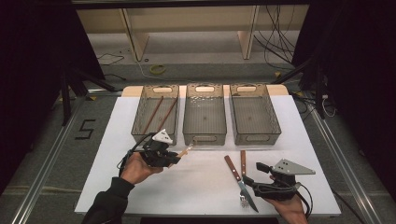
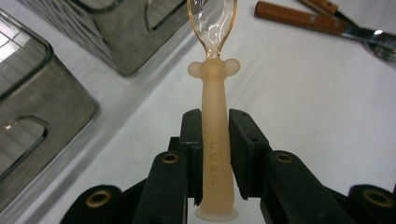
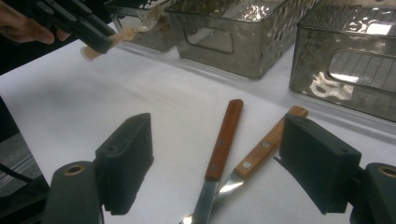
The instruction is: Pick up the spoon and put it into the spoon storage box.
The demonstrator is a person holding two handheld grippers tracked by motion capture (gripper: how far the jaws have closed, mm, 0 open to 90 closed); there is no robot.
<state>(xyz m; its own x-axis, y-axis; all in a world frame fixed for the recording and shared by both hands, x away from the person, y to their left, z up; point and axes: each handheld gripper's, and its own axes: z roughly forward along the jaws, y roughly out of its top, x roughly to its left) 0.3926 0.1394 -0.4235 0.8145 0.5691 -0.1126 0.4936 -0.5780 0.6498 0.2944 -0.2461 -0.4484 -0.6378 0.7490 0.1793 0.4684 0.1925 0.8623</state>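
My left gripper (image 1: 175,158) (image 2: 215,116) is shut on the peach handle of a spoon (image 1: 186,150) (image 2: 214,84) with a clear bowl, held above the white table in front of the left and middle bins. From the right gripper view, that gripper (image 3: 100,39) and the spoon (image 3: 126,32) sit at the top left. My right gripper (image 1: 254,174) (image 3: 217,135) stands open near the front right. Between its wide jaws lie a wood-handled knife (image 1: 240,182) (image 3: 223,140) and a wood-handled fork (image 1: 243,163) (image 3: 265,148), untouched by either jaw.
Three grey see-through bins stand in a row at the back: the left bin (image 1: 140,122) holds two brown sticks (image 1: 159,114); the middle bin (image 1: 204,138) and the right bin (image 1: 256,139) have perforated floors. The white table top (image 1: 201,182) ends near my hands.
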